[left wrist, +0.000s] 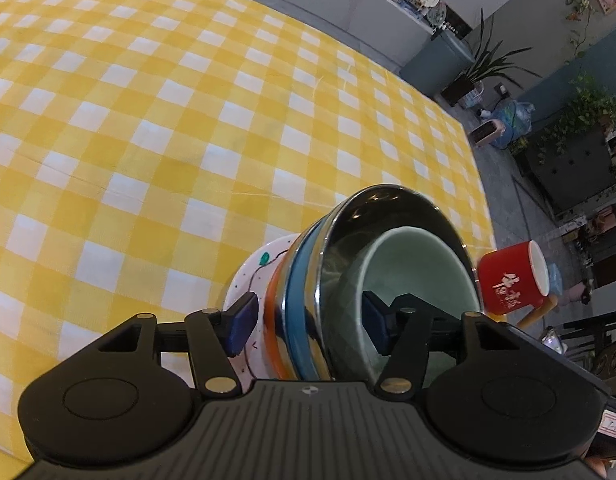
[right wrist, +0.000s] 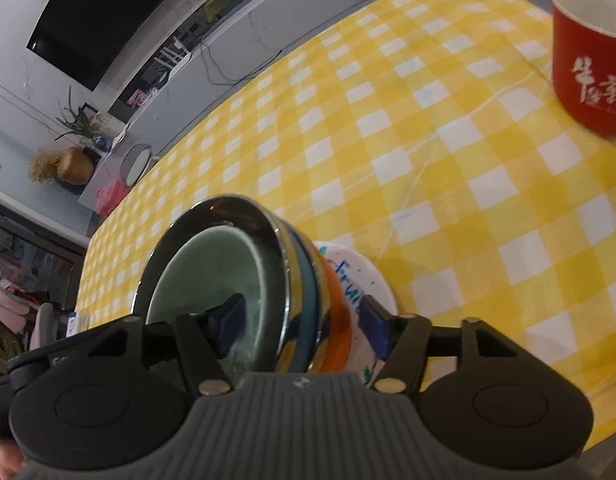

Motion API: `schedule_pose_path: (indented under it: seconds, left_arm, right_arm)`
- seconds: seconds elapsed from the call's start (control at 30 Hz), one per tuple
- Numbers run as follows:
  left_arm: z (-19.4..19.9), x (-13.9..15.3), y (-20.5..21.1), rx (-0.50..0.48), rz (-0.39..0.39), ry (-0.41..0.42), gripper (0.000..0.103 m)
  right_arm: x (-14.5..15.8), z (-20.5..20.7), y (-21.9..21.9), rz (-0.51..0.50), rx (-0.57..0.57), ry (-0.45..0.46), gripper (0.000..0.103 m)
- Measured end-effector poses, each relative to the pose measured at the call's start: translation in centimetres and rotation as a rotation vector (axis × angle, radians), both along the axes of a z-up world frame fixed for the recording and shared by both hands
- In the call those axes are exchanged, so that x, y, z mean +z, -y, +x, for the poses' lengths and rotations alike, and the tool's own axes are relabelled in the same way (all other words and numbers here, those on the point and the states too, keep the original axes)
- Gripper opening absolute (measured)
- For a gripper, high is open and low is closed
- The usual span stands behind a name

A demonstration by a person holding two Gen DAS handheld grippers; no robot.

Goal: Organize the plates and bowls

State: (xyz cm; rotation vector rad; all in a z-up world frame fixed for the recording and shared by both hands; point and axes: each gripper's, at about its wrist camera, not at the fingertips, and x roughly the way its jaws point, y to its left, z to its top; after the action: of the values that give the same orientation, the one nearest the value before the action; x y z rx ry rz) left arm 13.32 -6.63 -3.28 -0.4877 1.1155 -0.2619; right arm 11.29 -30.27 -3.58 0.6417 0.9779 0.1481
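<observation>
Steel bowl (left wrist: 391, 216) tops a stack near the surface (left wrist: 148, 120) edge, its wall between both grippers' spread, unpressing fingers (left wrist: 244, 320), left (left wrist: 308, 328) and right (right wrist: 300, 324) equally close.

Home living room: television (right wrist: 104, 20), houseplants (left wrist: 587, 120)

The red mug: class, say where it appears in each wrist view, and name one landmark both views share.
Left wrist: the red mug is at the right edge, just right of the bowl stack.
Right wrist: top right corner, far from the stack.
Shared landmark: the green bowl nested in the stack.
</observation>
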Motion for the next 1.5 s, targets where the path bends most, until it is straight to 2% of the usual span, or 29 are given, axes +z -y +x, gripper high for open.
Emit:
schedule_pose_path:
  seconds: [0.17,0.33,0.5,0.7,0.8,0.9,1.1,1.27,1.4,1.5]
  left_arm:
    - [-0.6,1.0,0.1,0.006,0.019,0.045,0.07]
    - [-2.2,3.0,-0.4,0.016,0.05,0.134,0.07]
    - [-4.8,6.4,-0.7,-0.02,0.135,0.298,0.07]
    - [-9.9,10.2,-1.1,-0.018,0.332,0.567,0.07]
    - [-12.0,10.8,-1.4,-0.033,0.381,0.634,0.07]
    - [-14.0,10.7,-2.1,0.006,0.411,0.694,0.07]
    - [-15.8,9.3,-2.8,0.051,0.49,0.7,0.07]
    - [-16.4,6.7,-3.6,0.063,0.54,0.636,0.07]
    - [-15.8,5.2,-3.5,0.038,0.569,0.581,0.07]
    - [-15.5,4.5,-3.3,0.022,0.586,0.572,0.07]
  right_arm:
    - [0.5,-0.5,0.2,-0.001,-0.02,0.015,0.073]
    - [2.4,-1.9,-0.6,-0.101,-0.034,0.097,0.078]
    - [4.6,-4.2,-2.1,-0.235,-0.029,0.22,0.08]
    - [8.1,-8.9,-4.8,-0.403,-0.037,0.453,0.083]
    - [8.5,-11.5,-6.2,-0.461,-0.049,0.545,0.089]
    - [8.1,-13.6,-7.4,-0.499,-0.049,0.594,0.089]
    - [6.8,-15.9,-9.0,-0.528,-0.038,0.593,0.09]
    - [5.6,-17.3,-10.6,-0.556,-0.044,0.582,0.092]
    - [4.2,-17.2,-11.7,-0.592,0.005,0.559,0.095]
    - [3.1,-16.5,-12.1,-0.623,0.049,0.534,0.096]
